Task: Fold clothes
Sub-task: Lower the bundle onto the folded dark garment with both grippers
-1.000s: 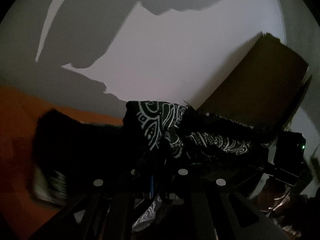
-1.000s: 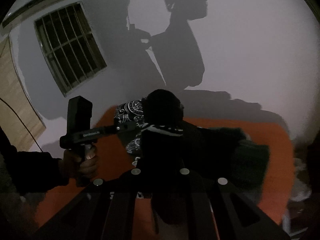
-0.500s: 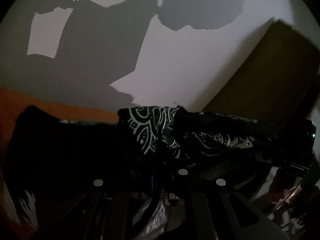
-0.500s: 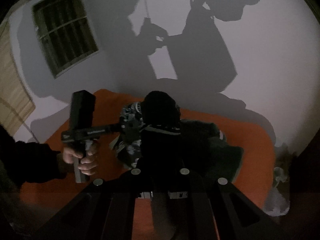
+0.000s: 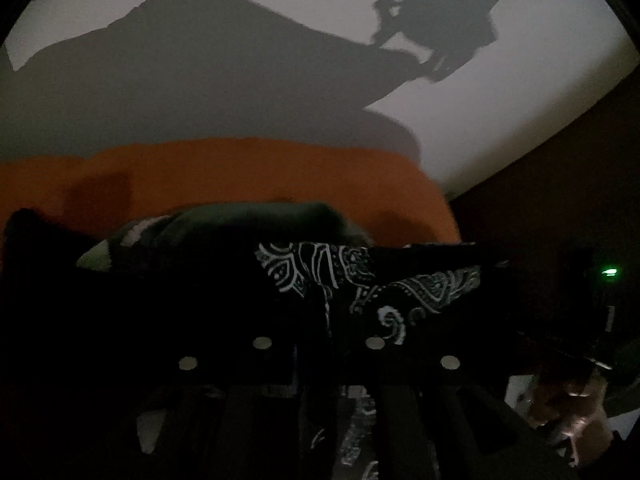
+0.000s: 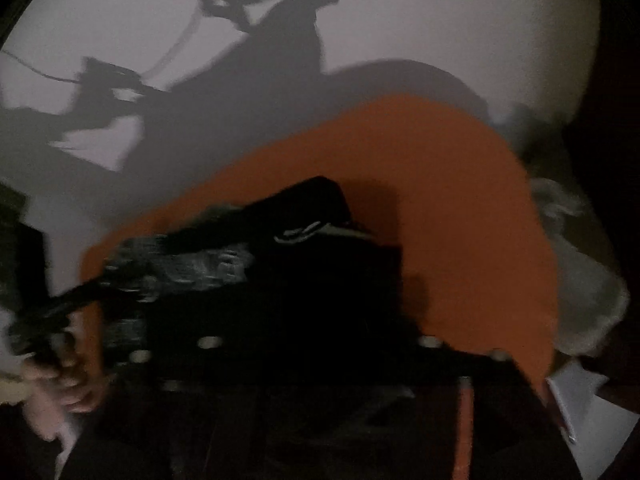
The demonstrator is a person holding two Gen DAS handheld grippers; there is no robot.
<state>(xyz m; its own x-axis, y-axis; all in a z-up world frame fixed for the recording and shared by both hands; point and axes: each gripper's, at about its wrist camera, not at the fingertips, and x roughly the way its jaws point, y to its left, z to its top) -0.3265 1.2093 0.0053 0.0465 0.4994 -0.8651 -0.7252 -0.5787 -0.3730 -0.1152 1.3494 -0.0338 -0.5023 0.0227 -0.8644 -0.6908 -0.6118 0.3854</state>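
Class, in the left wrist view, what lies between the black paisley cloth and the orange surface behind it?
A dark green garment lies between the paisley cloth and the orange surface, seen in the left wrist view.

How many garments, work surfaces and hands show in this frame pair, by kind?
Black paisley-print garment: 1
Dark green garment: 1
Orange surface: 1
Pale crumpled cloths, off the orange surface's edge: number cannot be told
Hands: 2, left hand and right hand
Total countable: 5

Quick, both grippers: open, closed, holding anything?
Left gripper: jaws have just been opening, black paisley cloth between them; grip cannot be told.
Right gripper: jaws have just been opening; too dark and blurred to tell more.
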